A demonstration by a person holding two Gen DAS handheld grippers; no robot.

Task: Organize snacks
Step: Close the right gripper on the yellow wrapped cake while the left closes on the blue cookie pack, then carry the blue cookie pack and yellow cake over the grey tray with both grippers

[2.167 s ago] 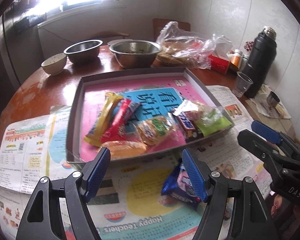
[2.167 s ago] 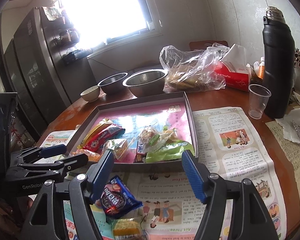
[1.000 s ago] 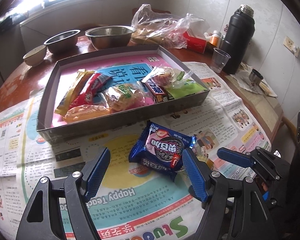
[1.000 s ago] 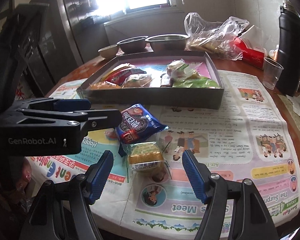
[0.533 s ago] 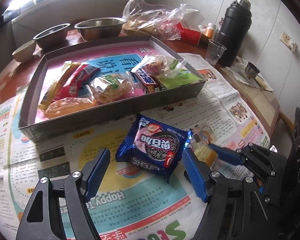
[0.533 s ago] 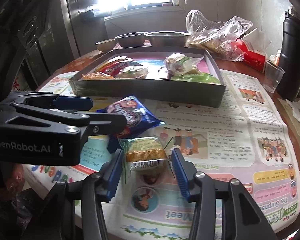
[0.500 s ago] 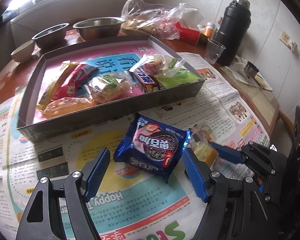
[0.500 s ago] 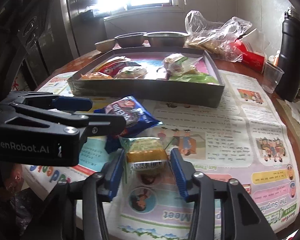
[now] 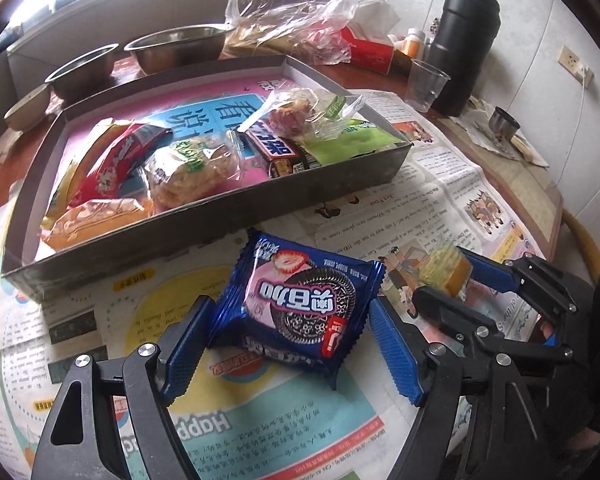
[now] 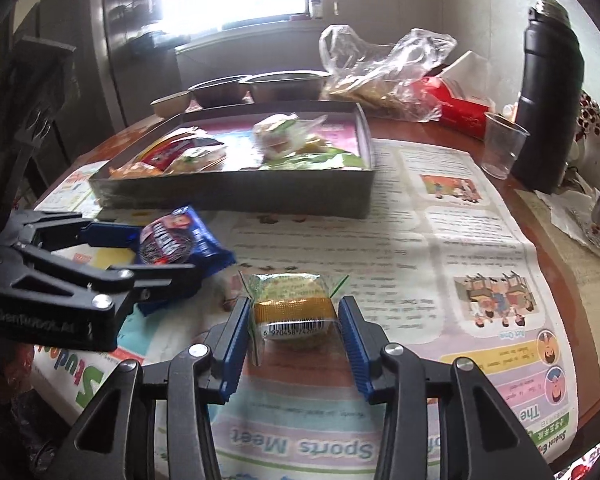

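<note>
A blue cookie packet (image 9: 300,304) lies between the jaws of my left gripper (image 9: 288,344), which close around it; its left edge touches the left pad. It also shows in the right wrist view (image 10: 180,240). My right gripper (image 10: 294,336) is shut on a small yellow-green wrapped cake (image 10: 292,304) and holds it just above the newspaper; the cake also shows in the left wrist view (image 9: 446,270). A grey tray (image 9: 220,216) behind holds several snacks.
Newspaper (image 10: 440,280) covers the round wooden table. Behind the tray stand two steel bowls (image 9: 176,46), a plastic bag of food (image 9: 300,20), a red tissue box (image 9: 368,52), a clear cup (image 9: 424,84) and a black thermos (image 9: 464,36). The table edge is at right.
My right gripper closed on the yellow-green cake and lifted it slightly. My left gripper moved down around the blue cookie packet and its jaws narrowed onto it.
</note>
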